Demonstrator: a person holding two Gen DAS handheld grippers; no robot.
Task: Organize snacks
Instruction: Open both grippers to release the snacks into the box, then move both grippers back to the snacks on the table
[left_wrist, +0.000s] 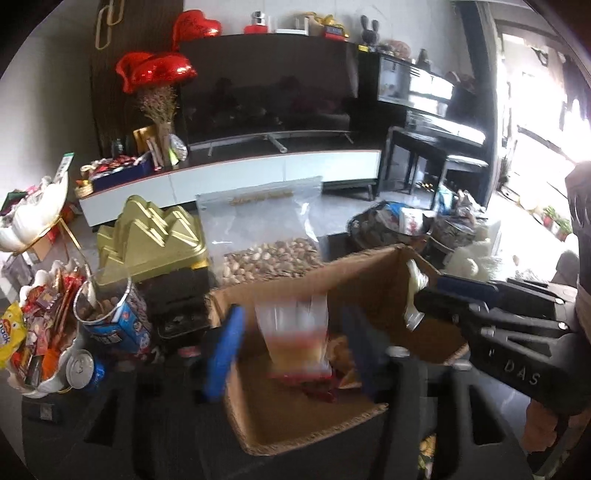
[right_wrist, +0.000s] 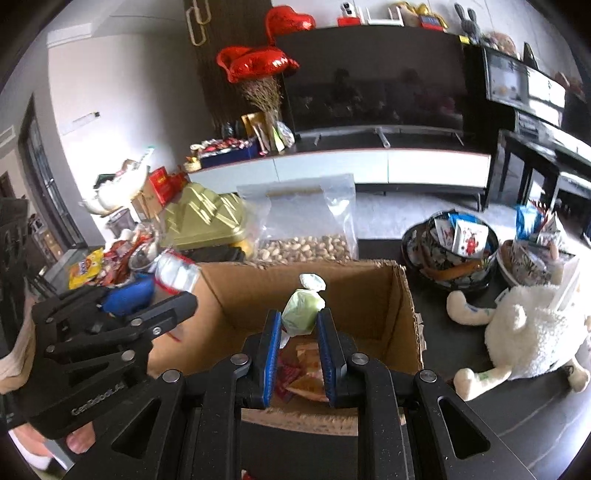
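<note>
Both claws hang over the open box on the dark worktop. The left claw gapes, a blurred clear packet loose between its pads above the snacks inside. The right claw stands slightly parted around a pale green candy; I cannot tell whether the pads press it.

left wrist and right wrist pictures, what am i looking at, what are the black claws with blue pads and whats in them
Each picture comes from a camera on a hand-held grabbing tool, looking along its two fingers. A person holds one in each hand. Both hang over an open cardboard box on a dark table. The left tool stands open, with a blurred clear packet between its pads but not touching them. The right tool has a pale green wrapped sweet at its tips; whether it grips is unclear.
</note>
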